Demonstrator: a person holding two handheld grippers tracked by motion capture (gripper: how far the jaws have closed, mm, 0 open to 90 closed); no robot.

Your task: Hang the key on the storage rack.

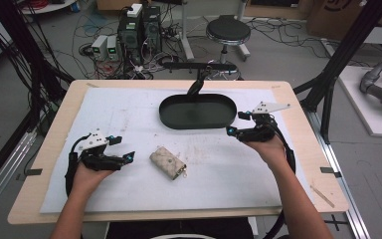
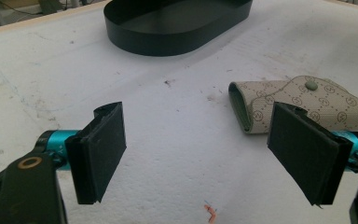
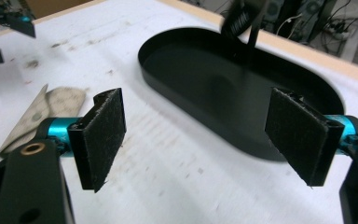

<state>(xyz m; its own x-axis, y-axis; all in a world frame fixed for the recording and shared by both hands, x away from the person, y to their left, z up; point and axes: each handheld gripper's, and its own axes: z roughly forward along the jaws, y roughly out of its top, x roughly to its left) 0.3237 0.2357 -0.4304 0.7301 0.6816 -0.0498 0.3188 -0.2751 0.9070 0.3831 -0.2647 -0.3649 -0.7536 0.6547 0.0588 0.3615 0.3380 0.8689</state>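
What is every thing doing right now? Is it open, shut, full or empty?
Left gripper: open, nothing between its jaws, beside the pouch.
Right gripper: open, holding nothing, next to the tray.
Pouch: snapped shut, lying flat on the white mat, touched by neither gripper.
Tray: upright on the mat, empty.
White mat: lying flat on the table, stained in spots.

Table layout: a pouch [image 1: 168, 163] lies on the mat [image 1: 129, 114] near the front centre; the oval tray [image 1: 197, 111] sits farther back (well apart from it). Left gripper [image 1: 124, 149] lies left of the pouch, right gripper [image 1: 236, 123] at the tray's right end.
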